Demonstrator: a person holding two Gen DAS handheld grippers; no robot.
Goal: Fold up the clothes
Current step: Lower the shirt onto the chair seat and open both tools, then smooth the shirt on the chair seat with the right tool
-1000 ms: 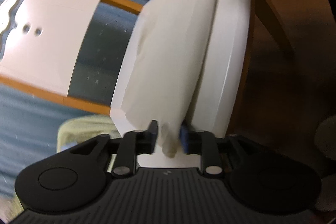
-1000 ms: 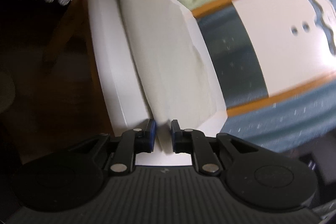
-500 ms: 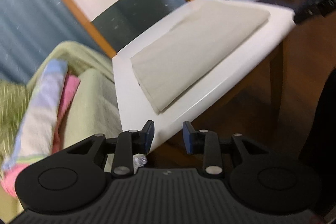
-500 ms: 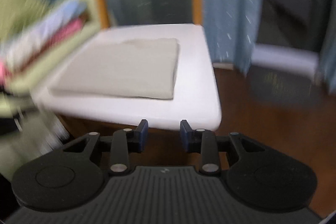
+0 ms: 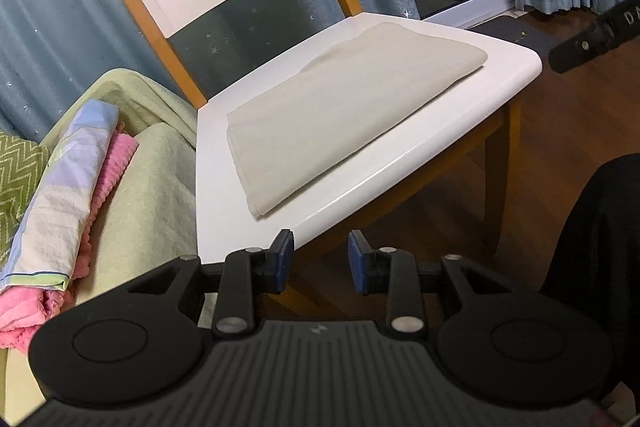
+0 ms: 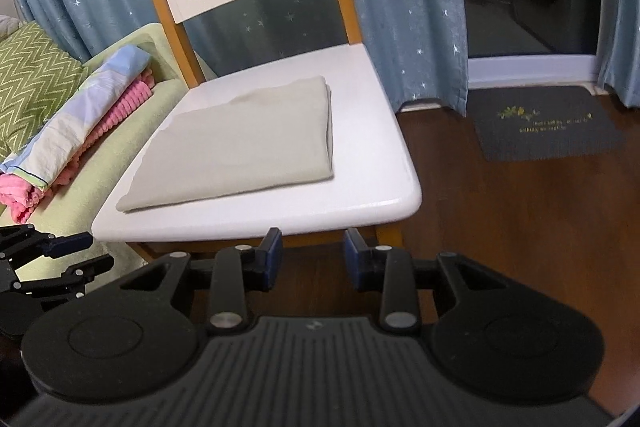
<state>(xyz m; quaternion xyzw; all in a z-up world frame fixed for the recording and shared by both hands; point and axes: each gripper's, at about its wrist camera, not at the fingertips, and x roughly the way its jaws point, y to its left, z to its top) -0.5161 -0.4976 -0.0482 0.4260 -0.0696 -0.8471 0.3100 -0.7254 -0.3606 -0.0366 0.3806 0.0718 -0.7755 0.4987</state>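
A folded beige cloth [image 5: 344, 115] lies flat on the white seat [image 5: 408, 167] of a wooden chair; it also shows in the right wrist view [image 6: 240, 147]. My left gripper [image 5: 320, 259] is open and empty, just in front of and below the seat's front edge. My right gripper [image 6: 312, 255] is open and empty, in front of the seat [image 6: 360, 207]. The left gripper [image 6: 60, 255] also shows at the left edge of the right wrist view.
A stack of folded clothes [image 5: 72, 187], pale blue over pink, lies on a green blanket [image 5: 152, 187] left of the chair. Blue star-patterned curtains [image 6: 400, 7] hang behind. A dark doormat [image 6: 548, 123] lies on the wooden floor at right.
Both grippers let go of the beige cloth and drew back from the chair. The cloth now lies folded on the seat, and both pairs of jaws stand open.
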